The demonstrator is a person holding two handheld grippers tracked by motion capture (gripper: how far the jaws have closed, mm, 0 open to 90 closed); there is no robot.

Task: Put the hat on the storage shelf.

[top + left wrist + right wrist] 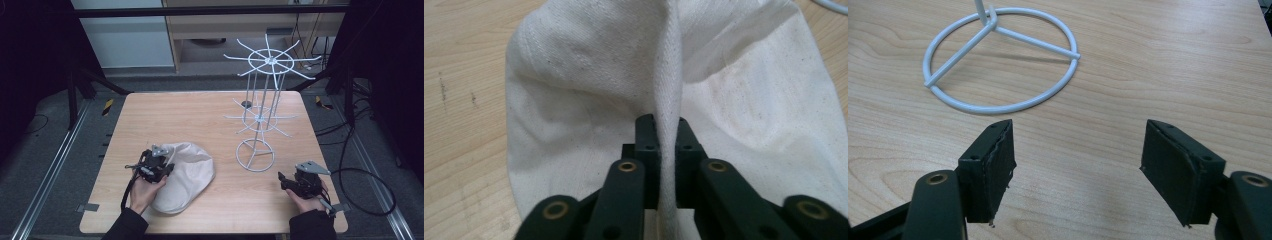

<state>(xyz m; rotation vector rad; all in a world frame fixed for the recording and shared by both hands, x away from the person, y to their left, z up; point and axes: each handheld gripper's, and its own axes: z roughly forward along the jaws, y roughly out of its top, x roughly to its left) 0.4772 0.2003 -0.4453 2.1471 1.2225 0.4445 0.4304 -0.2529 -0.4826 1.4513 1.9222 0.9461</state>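
A: Cloth first: where does the cream cap (pixel 187 175) lie?

B: At about seven o'clock on the desk (pixel 210 107), near the front edge, slumped flat. The left tongs (pixel 666 135) are closed on a raised fold of it, pinched between both jaws, likely so the cap can be lifted by that ridge instead of scraped off the wood.

A: And what stands past it?

B: A white wire stand (pixel 260 117) toward two o'clock of the cap, its ring base (pixel 998 60) flat on the desk, spokes bare on both tiers. That looks like the place a cap would hang.

A: The other hand?

B: The right tongs (pixel 1083 170) sit at about five o'clock on the desk, jaws spread wide, holding nothing, near the ring base but apart from it, perhaps ready to steady it.
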